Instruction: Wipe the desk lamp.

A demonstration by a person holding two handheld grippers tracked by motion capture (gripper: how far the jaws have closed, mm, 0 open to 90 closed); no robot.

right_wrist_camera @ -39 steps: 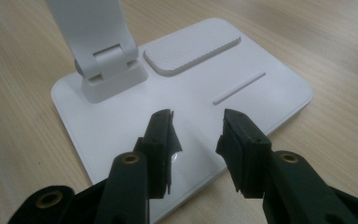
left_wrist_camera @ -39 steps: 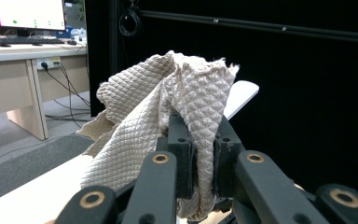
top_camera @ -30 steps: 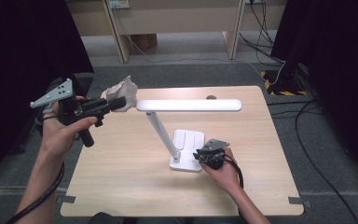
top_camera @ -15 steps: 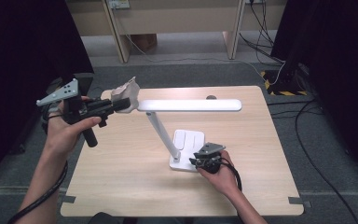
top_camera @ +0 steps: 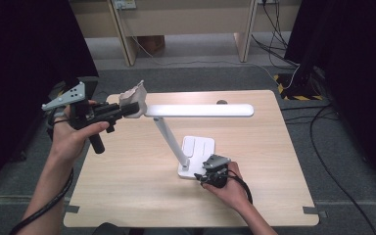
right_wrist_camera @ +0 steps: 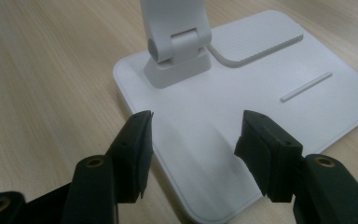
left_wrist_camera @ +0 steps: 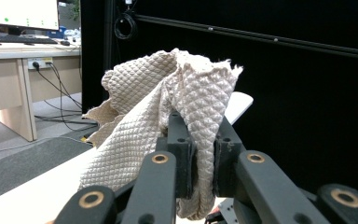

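Cloth (left_wrist_camera: 168,107) is the thing in hand: a quilted beige rag, bunched and pinched tight between the jaws of the left gripper (top_camera: 122,110), which hold it in the upper left of the high view, right at the near end of the lamp head (top_camera: 200,110). In the left gripper view the cloth fills the middle of the frame, with the white end of the lamp bar peeping out behind it toward the right; whether fabric already touches the bar cannot be told. The lamp's slanted arm (top_camera: 169,139) runs down to the lamp base (top_camera: 198,149) in the lower middle of the high view. There the right gripper (top_camera: 206,177) sits at the base's near corner; its jaws have just been opening and now stand wide, one on each side of the corner, with the pads (right_wrist_camera: 137,140) clear of the plastic, so nothing is gripped. The table (top_camera: 127,196) carries nothing else close by.

Judging from this, the step is a wipe of the lamp head, just about to begin. The next move probably calls for drawing the cloth along the bar toward the right of the frame, and since the base is not clamped, the lamp may shift unless the right gripper steadies it
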